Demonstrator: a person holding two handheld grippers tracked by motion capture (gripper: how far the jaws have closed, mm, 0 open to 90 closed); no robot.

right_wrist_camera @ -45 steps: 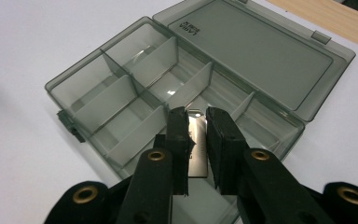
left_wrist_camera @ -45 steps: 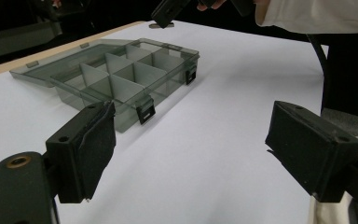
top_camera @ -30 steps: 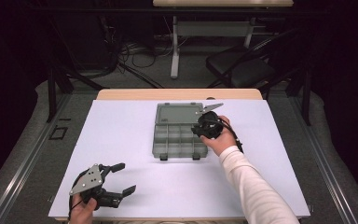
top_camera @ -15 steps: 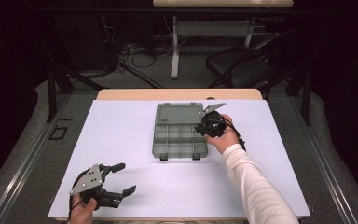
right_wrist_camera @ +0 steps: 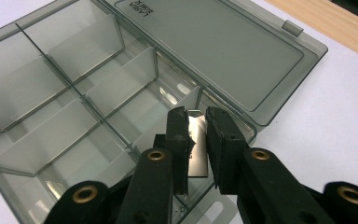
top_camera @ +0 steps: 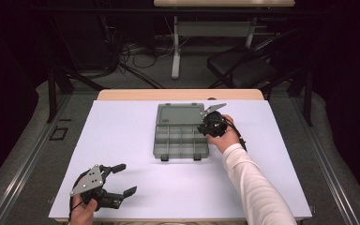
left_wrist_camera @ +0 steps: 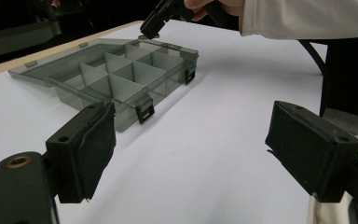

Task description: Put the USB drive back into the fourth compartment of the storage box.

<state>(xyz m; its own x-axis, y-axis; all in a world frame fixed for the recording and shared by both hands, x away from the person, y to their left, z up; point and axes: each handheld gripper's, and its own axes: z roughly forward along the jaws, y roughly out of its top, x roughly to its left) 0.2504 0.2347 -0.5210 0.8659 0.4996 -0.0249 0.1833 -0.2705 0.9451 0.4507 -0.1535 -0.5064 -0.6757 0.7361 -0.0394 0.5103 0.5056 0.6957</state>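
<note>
A smoky clear compartment box (top_camera: 160,140) lies open mid-table, its lid (top_camera: 180,114) flat behind it. My right gripper (top_camera: 204,128) hovers at the box's right edge, shut on a thin shiny metal plate (right_wrist_camera: 196,154). The plate stands upright between the pads (right_wrist_camera: 177,135), over a compartment next to the lid hinge. Whether it touches the box floor I cannot tell. My left gripper (top_camera: 126,178) rests at the near left of the table, open with nothing between its pads (left_wrist_camera: 88,149). The left gripper view has the box (left_wrist_camera: 121,70) and the right gripper (left_wrist_camera: 151,25) beyond those jaws.
A white sheet (top_camera: 122,136) covers the table, with a wooden strip (top_camera: 136,94) bare at the far edge. A chair (top_camera: 243,70) and a desk frame (top_camera: 176,51) stand on the floor beyond. The person's right sleeve (top_camera: 253,183) crosses the near right.
My right gripper has shifted slightly along the box's right side and dipped a little, still holding the plate. The left gripper has stayed put.
</note>
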